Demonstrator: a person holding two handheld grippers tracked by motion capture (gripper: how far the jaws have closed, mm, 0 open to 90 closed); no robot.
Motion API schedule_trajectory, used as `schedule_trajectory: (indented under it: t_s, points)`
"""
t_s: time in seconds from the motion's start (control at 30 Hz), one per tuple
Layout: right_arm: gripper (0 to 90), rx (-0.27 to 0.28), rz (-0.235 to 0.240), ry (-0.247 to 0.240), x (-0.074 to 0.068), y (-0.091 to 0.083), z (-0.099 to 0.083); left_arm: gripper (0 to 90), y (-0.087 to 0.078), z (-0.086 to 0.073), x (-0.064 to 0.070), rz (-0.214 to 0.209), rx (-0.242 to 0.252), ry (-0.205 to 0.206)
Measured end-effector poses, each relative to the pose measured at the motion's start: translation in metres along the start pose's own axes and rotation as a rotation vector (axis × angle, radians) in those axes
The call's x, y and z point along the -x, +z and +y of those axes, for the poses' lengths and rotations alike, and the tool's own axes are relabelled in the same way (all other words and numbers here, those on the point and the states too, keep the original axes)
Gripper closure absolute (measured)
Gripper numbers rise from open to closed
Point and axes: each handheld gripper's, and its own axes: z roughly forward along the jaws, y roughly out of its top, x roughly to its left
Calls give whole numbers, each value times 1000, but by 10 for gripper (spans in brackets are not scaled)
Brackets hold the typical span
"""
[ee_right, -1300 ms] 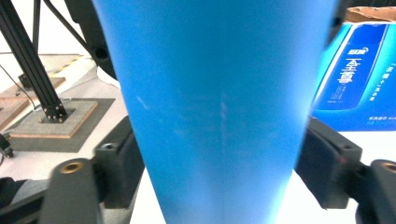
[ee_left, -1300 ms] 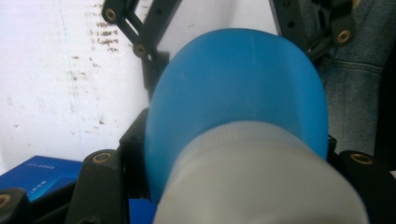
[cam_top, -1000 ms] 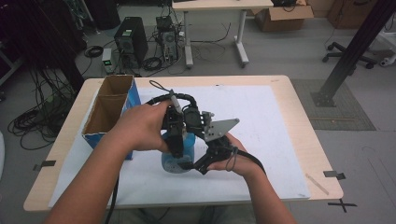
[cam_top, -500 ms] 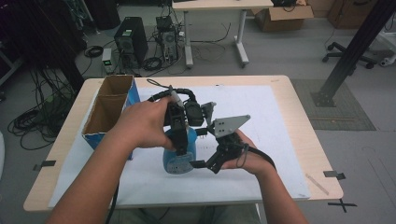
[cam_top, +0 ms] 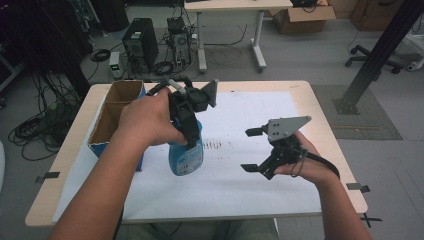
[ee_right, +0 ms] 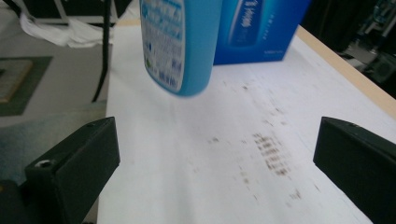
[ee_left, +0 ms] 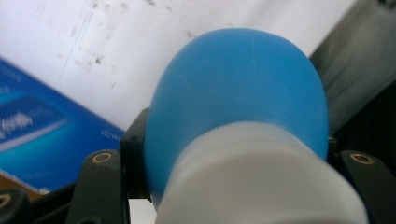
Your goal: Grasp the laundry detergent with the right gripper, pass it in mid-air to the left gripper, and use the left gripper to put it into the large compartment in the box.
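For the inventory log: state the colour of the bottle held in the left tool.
Blue bottle, clearest in the high view.

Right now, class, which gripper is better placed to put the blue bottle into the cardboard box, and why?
Left. The left gripper is shut on the blue bottle, which hangs beside the cardboard box. The right gripper is open, holds nothing, and sits farther from the box.

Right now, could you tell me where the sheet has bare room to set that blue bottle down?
The widest free patch lies between the bottle and the right gripper, running to the sheet's far edge. The near strip is also bare. It is crowded at the left, by the box.
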Motion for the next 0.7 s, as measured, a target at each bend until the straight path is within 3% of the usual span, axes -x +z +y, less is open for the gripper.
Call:
schedule_trajectory:
  t_s: [0.03, 0.07, 0.3, 0.47, 0.5, 0.57, 0.6, 0.7]
  points:
    - [6, -24, -30, -9, 2, -11, 0, 386, -5, -1, -8, -4, 8, -68]
    - [6, -24, -30, -9, 2, -11, 0, 387, -5, -1, -8, -4, 8, -68]
    - [9, -135, -93, -44, 7, -34, 3, 386, -20, -4, -28, 8, 33, -202]
    - [13, -213, -117, -60, 12, -38, 8, 387, -37, -9, -45, 2, 51, -287]
    - [16, -255, -125, -67, 15, -38, 10, 386, -39, -10, -49, 2, 54, -303]
    - [17, -286, -126, -73, 18, -38, 13, 386, -47, -13, -60, 18, 45, -352]
    - [17, -286, -126, -73, 18, -38, 13, 386, -47, -13, -60, 18, 45, -352]
    - [18, -325, -120, -82, 21, -37, 17, 386, -58, -17, -71, 27, 45, -402]
